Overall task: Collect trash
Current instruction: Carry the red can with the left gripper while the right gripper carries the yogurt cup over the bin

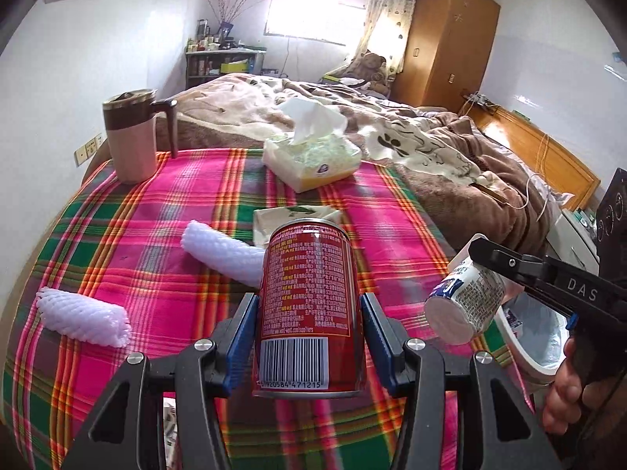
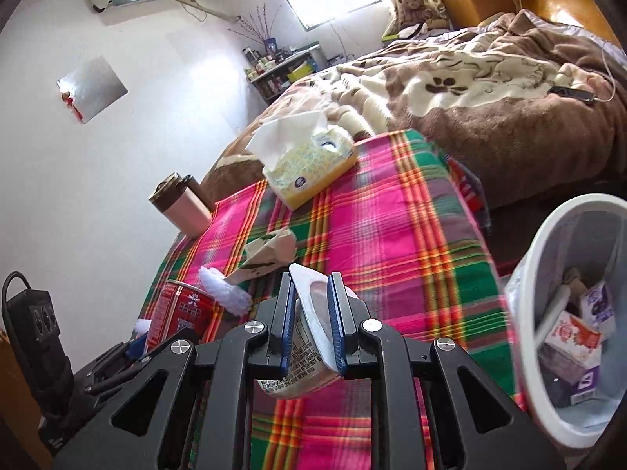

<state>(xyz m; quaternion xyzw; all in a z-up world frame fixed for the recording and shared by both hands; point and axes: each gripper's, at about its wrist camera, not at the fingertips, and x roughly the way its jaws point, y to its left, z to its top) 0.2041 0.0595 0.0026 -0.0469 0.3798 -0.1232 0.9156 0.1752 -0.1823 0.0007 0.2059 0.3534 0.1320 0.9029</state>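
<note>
My left gripper (image 1: 308,309) is shut on a red drink can (image 1: 309,305), held upright above the plaid tablecloth (image 1: 164,235); the can also shows in the right wrist view (image 2: 178,309). My right gripper (image 2: 313,290) is shut on a white yogurt cup (image 2: 309,325), squeezed flat between the blue pads; the cup shows in the left wrist view (image 1: 464,297) at the table's right edge. A white trash bin (image 2: 548,352) with cartons inside stands right of the table. Two white foam nets (image 1: 84,317) (image 1: 223,248) and a crumpled paper wrapper (image 1: 298,215) lie on the cloth.
A pink-and-brown lidded mug (image 1: 133,137) stands at the table's far left. A tissue box (image 1: 309,156) sits at the far edge. A bed with a brown blanket (image 1: 450,149) lies beyond the table. A black device (image 2: 39,337) is at the left.
</note>
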